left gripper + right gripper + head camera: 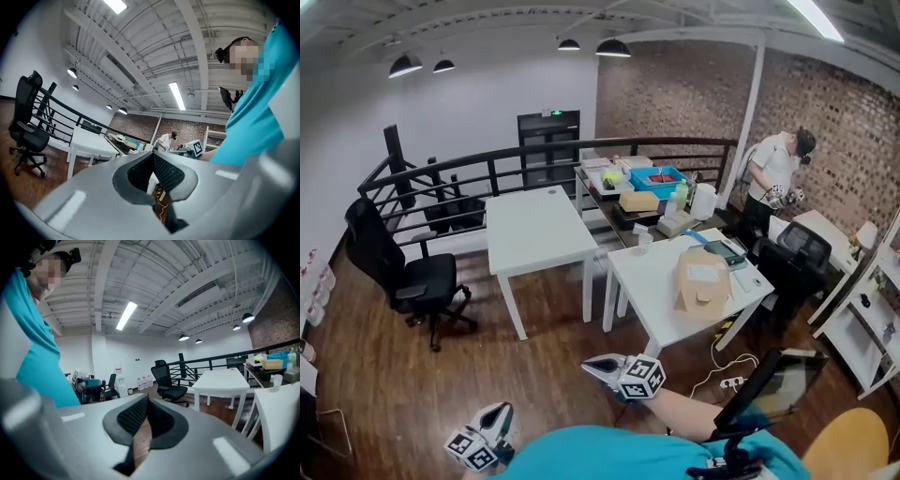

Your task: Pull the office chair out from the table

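- The office chair [403,272] is black, with a tall back, a headrest, armrests and a star base on castors.
- It stands on the dark wood floor [544,375] at the left of the head view. Its back is near the black railing [487,169], and it is well apart from the nearest white table [534,225].
- The head view shows two black office chairs. The second chair [792,258] stands at the far right, just beside the end of the other white table [661,281].
- There are two white tables, set near each other at an angle.
- One cardboard box [703,281] rests on the right-hand table.
- One blue bin [656,178] sits among clutter on a darker bench behind the tables.
- Four black pendant lamps [612,47] hang from the ceiling.
- One other person [778,173], in a white top, stands by the brick wall at the back right.
- The left gripper [500,414] is low in the head view, close to the wearer's teal shirt. Its ribbed pads meet at the tips with nothing between them.
- The right gripper [598,366] is held out over the floor in front of the right-hand table. Its jaws are pressed together and it holds nothing.
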`<move>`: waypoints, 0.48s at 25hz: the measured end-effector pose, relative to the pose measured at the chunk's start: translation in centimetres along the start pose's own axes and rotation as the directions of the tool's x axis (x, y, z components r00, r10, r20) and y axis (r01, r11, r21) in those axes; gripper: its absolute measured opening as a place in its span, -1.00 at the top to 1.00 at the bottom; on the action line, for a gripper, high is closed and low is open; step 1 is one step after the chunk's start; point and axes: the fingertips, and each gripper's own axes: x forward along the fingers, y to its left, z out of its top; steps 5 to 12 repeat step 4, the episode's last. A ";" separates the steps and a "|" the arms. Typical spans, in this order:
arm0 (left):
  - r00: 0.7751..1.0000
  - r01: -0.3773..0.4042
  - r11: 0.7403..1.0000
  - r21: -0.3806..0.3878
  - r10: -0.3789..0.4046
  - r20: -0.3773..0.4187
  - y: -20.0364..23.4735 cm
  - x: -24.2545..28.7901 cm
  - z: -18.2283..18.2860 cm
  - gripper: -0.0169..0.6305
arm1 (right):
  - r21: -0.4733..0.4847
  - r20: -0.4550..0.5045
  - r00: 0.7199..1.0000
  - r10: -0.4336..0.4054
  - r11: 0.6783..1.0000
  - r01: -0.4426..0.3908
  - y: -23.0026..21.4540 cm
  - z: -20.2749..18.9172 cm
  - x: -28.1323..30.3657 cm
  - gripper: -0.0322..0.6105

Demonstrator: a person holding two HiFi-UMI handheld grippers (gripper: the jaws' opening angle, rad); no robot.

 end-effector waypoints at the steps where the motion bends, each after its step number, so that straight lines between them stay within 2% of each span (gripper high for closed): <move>1: 1.000 -0.005 1.000 -0.001 0.005 0.005 0.2 -0.1 0.1 0.89 | -0.002 -0.004 1.000 0.005 1.000 -0.005 0.0 0.0 0.2 0.90; 12: 1.000 -0.019 1.000 -0.003 0.019 0.014 0.9 -0.2 0.3 0.89 | -0.006 -0.011 1.000 0.016 1.000 -0.016 -0.3 -0.1 1.1 0.90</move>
